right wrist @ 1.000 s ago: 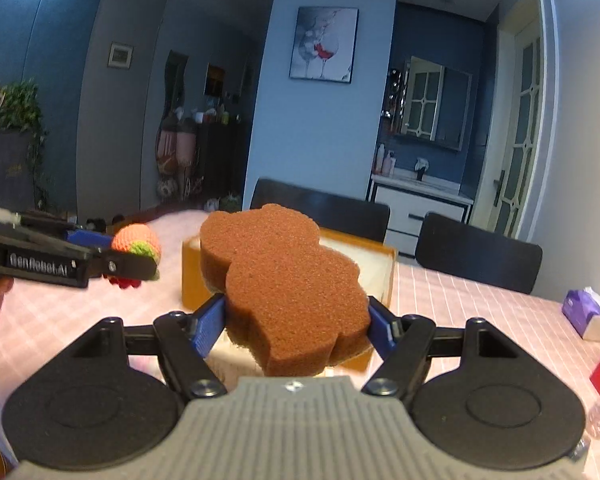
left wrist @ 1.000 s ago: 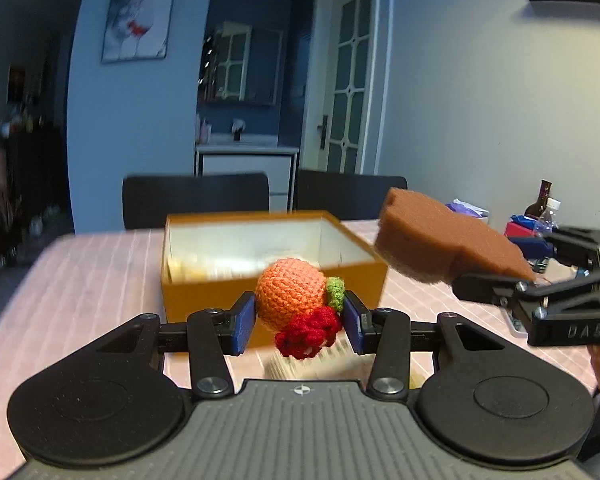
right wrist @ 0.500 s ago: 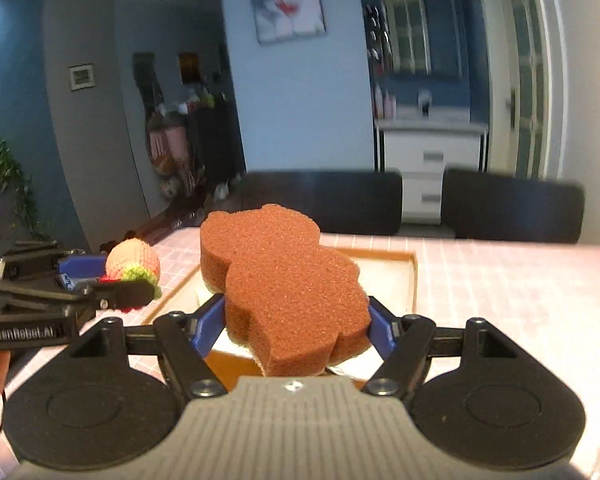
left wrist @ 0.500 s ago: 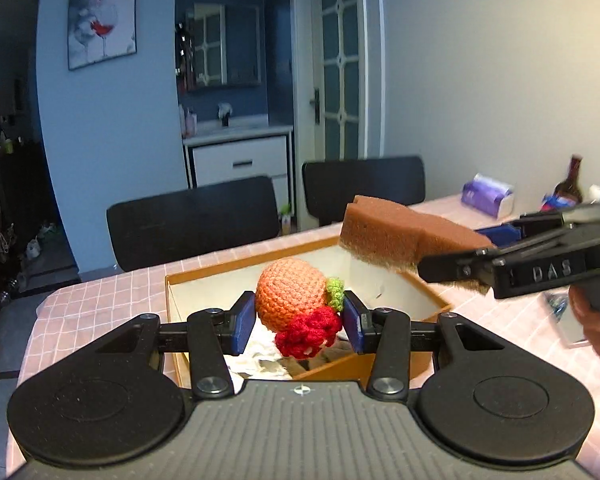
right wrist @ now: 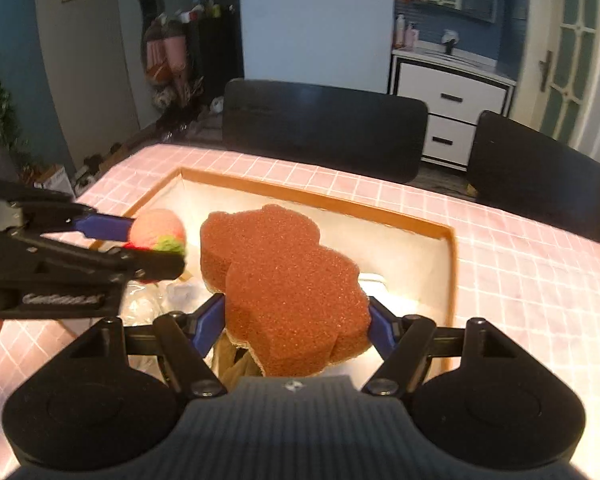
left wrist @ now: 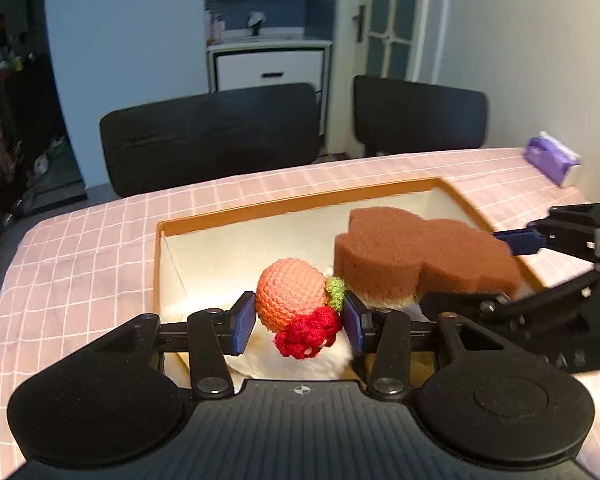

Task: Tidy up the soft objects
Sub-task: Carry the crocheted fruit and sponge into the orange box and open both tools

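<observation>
While both of your tools hang over the open orange box [left wrist: 300, 204], neither load is let go yet. Nearest you, your left gripper [left wrist: 300, 318] pinches the crocheted fruit toy [left wrist: 290, 300] between its blue pads, above the near-left part of the box. Just beside it, your right gripper [right wrist: 296, 320] clamps the brown sponge [right wrist: 278, 276] across its width, over the box's middle and right side. The 2 soft things sit close together, almost touching in the left wrist view, so I judge they could bump on the way down.

Inside the box you already have something white and crumpled [left wrist: 292, 364] and a tan piece [right wrist: 236, 360] below the sponge; what they are I cannot tell. What remains, in my judgement, is lowering and releasing both.

Farther out, the pink checked tablecloth [left wrist: 80, 264] is bare near the box, a purple tissue pack [left wrist: 554, 162] lies at the far right, and 2 black chairs [left wrist: 212, 136] stand behind the table.
</observation>
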A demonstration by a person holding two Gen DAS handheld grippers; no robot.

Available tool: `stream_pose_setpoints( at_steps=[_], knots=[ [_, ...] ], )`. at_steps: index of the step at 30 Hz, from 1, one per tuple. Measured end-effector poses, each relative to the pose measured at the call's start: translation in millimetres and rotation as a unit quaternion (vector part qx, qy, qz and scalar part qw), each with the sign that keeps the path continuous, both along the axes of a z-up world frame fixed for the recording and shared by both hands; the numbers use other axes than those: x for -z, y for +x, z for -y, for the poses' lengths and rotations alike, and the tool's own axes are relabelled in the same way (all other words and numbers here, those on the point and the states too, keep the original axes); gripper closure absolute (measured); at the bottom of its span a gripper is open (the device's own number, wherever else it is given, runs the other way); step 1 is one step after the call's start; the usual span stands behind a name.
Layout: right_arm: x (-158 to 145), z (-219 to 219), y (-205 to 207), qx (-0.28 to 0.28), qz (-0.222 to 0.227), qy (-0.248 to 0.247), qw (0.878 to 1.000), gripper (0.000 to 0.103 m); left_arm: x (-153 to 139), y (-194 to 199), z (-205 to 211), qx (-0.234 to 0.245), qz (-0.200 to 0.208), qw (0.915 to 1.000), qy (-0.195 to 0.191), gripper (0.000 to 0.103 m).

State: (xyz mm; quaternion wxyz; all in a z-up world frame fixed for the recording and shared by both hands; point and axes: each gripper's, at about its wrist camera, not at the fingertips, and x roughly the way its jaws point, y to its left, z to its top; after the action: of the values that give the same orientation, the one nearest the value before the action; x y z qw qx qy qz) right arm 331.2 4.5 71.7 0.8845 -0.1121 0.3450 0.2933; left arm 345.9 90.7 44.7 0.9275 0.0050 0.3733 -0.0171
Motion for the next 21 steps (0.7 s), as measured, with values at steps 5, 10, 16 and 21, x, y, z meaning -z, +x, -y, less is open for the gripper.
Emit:
stream_pose_setpoints(
  at_steps=[5, 10, 16, 21],
  knots=[
    [13, -15, 10, -0.003, -0.001, -0.033, 0.999, 0.031, 14, 16, -13, -0.034, -0.029, 0.9990, -0.002, 0.051],
    [18, -19, 16, -0.006, -0.005, -0.044, 0.999, 0.029, 26, 20, -16, -0.044, -0.050, 0.9977, 0.009, 0.051],
    [21, -22, 14, -0.006, 0.003, -0.059, 0.998, 0.025, 27, 14, -21, -0.054, -0.054, 0.9970, 0.004, 0.048],
    [20, -19, 9, -0.006, 0.014, -0.059, 0.998, 0.021, 23, 7, -22, -0.058, -0.043, 0.9974, 0.004, 0.044]
  ],
)
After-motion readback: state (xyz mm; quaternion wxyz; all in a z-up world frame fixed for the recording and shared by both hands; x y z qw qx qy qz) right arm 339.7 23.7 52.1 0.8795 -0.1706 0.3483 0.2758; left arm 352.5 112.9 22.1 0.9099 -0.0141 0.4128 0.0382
